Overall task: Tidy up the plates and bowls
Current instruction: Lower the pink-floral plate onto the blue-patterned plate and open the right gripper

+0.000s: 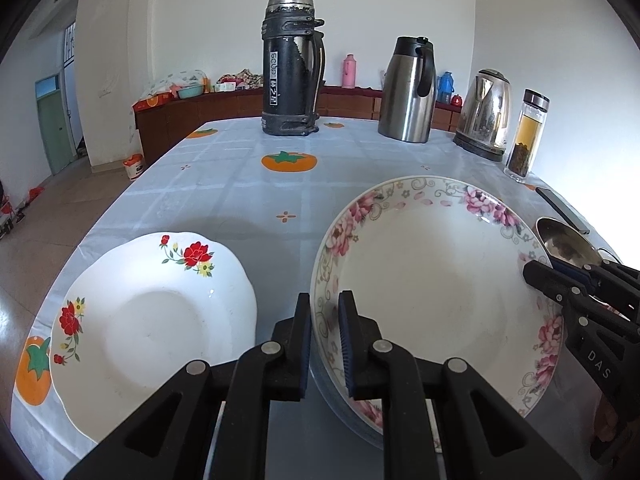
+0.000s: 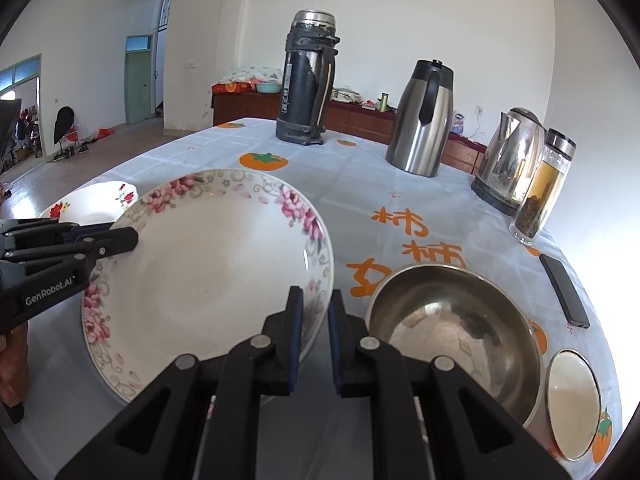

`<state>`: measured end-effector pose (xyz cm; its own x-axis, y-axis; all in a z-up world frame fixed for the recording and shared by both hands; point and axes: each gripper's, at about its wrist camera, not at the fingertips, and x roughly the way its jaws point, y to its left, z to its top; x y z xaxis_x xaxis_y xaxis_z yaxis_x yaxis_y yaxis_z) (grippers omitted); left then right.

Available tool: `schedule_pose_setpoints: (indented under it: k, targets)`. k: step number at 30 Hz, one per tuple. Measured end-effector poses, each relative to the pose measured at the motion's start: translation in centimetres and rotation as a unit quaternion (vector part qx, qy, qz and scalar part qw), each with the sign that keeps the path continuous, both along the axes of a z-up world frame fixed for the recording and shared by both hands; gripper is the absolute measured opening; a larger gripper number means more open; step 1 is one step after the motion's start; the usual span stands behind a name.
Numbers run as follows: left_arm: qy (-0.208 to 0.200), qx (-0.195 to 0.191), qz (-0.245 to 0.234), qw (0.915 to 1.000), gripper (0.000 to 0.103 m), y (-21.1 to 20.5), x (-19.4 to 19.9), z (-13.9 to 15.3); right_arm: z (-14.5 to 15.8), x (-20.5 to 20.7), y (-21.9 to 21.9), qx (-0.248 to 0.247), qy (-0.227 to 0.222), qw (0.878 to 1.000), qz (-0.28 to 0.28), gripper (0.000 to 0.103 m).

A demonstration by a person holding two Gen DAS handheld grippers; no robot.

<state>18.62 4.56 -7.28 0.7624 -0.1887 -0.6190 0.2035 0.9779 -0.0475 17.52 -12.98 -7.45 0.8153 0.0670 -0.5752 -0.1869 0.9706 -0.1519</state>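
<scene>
A pale cloth with orange persimmons covers the worktop. Near its front edge the pink-flowered plate hangs tilted, rim clenched by the left tool on one side and the right tool on the other. The red-flowered plate lies toward the left edge, the steel bowl toward the right.

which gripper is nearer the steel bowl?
Right. The right gripper grips the pink-flowered plate at the rim beside the steel bowl; the left gripper grips the plate's opposite rim.
</scene>
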Motion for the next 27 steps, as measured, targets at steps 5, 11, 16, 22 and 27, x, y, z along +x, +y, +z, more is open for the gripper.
schedule_pose_setpoints:
  k: [5, 11, 16, 22, 27]
  targets:
    - [-0.01, 0.006, -0.009, 0.9999, 0.015, -0.9, -0.2, 0.2, 0.1, 0.1, -0.7, 0.0, -0.003, 1.0, -0.01, 0.012]
    - [-0.004, 0.005, -0.016, 0.9999, 0.015, -1.3, 0.0, 0.1, 0.2, 0.2, -1.1, -0.003, -0.008, 1.0, -0.022, 0.012]
    - [-0.005, 0.002, -0.008, 1.0, 0.015, -0.6, -0.1, 0.2, 0.2, 0.1, -0.5, -0.016, -0.015, 1.0, -0.014, 0.012]
    - [0.009, -0.008, 0.007, 0.9999, 0.015, 0.5, 0.4, -0.1, 0.0, 0.0, 0.8, -0.032, -0.011, 0.999, 0.005, 0.012]
    - [0.008, -0.002, 0.009, 0.9999, 0.015, 0.4, 0.3, -0.2, -0.2, 0.5, 0.7, -0.027, 0.002, 1.0, 0.005, 0.012]
